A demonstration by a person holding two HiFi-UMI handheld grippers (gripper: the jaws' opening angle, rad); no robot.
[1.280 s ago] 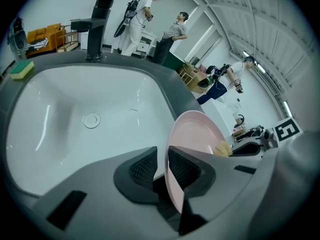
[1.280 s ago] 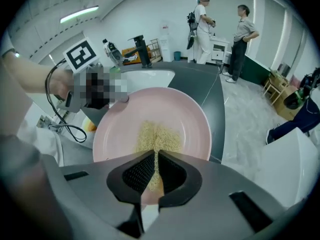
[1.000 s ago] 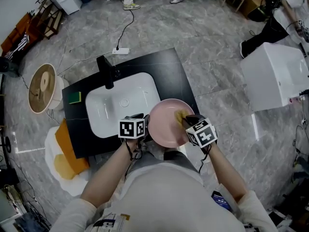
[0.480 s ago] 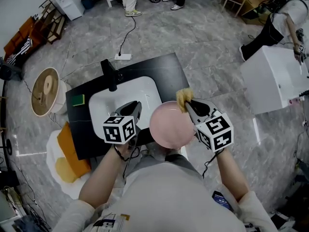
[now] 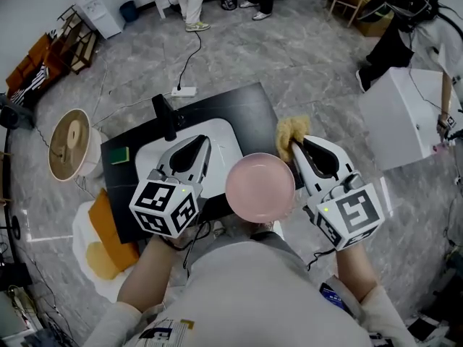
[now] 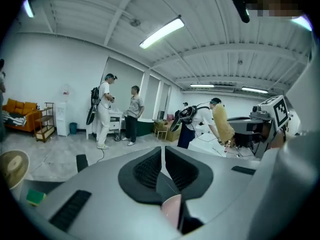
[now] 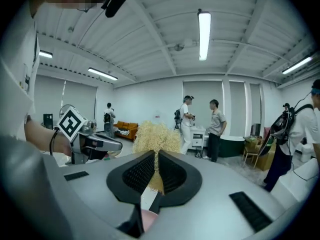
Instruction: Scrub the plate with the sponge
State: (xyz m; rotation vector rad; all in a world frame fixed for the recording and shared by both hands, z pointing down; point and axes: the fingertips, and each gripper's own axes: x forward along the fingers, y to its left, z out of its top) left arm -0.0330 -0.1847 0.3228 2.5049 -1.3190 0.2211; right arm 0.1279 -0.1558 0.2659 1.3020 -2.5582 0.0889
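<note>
Pink plate (image 5: pixel 260 186) is lying flat at the near edge of the black counter (image 5: pixel 249 100), just right of the white sink (image 5: pixel 217 132), and neither gripper is touching it. The right gripper (image 5: pixel 298 144) is hovering by the plate's far right rim, its jaws pinching the yellow, stringy sponge (image 5: pixel 291 131), which is bulging out beyond the tips. In the right gripper view the fibres are squeezed into the slot between the pads. The left gripper (image 5: pixel 199 145) is hanging over the sink, left of the plate. Its jaws have just been closing and are standing almost together with nothing between them (only a sliver of the pink plate is peeking through below them in the left gripper view). A green pad (image 5: pixel 119 155) is sitting on the counter left of the sink, well apart from the plate, and the black faucet (image 5: pixel 163 114) is standing at the sink's far left corner.
</note>
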